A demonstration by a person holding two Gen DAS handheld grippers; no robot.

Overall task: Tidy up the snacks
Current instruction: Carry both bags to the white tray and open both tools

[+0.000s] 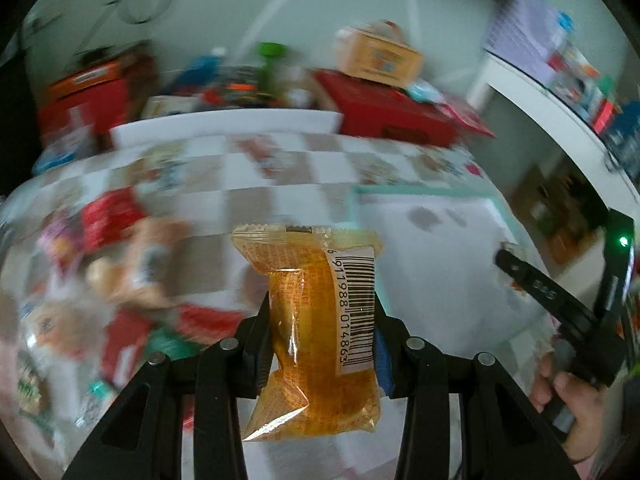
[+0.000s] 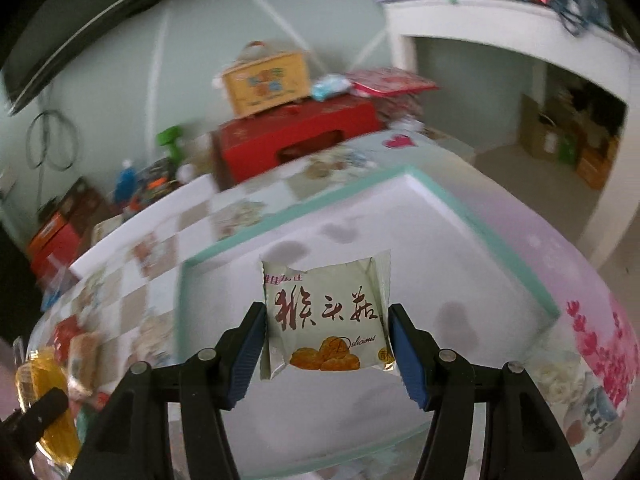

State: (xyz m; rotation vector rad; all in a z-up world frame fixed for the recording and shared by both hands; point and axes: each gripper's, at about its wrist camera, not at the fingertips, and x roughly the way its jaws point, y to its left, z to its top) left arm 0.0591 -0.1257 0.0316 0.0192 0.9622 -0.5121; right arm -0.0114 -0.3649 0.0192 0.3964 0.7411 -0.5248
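My left gripper (image 1: 322,320) is shut on an orange snack packet (image 1: 316,320) with a barcode label and holds it upright above the table. My right gripper (image 2: 326,332) is shut on a white snack packet (image 2: 326,316) with red Chinese characters and holds it over a white tray with a teal rim (image 2: 480,216). The tray also shows in the left wrist view (image 1: 400,194), ahead and to the right of the orange packet. The right gripper appears at the right edge of the left wrist view (image 1: 520,268). The orange packet shows at the lower left of the right wrist view (image 2: 52,384).
Several loose snack packets (image 1: 120,276) lie on the checked tablecloth (image 1: 260,168) at the left. A red box (image 2: 296,140) with a yellow box (image 2: 264,80) on it, bottles and a long white box (image 1: 224,128) stand at the table's far side. A white shelf (image 2: 520,32) is right.
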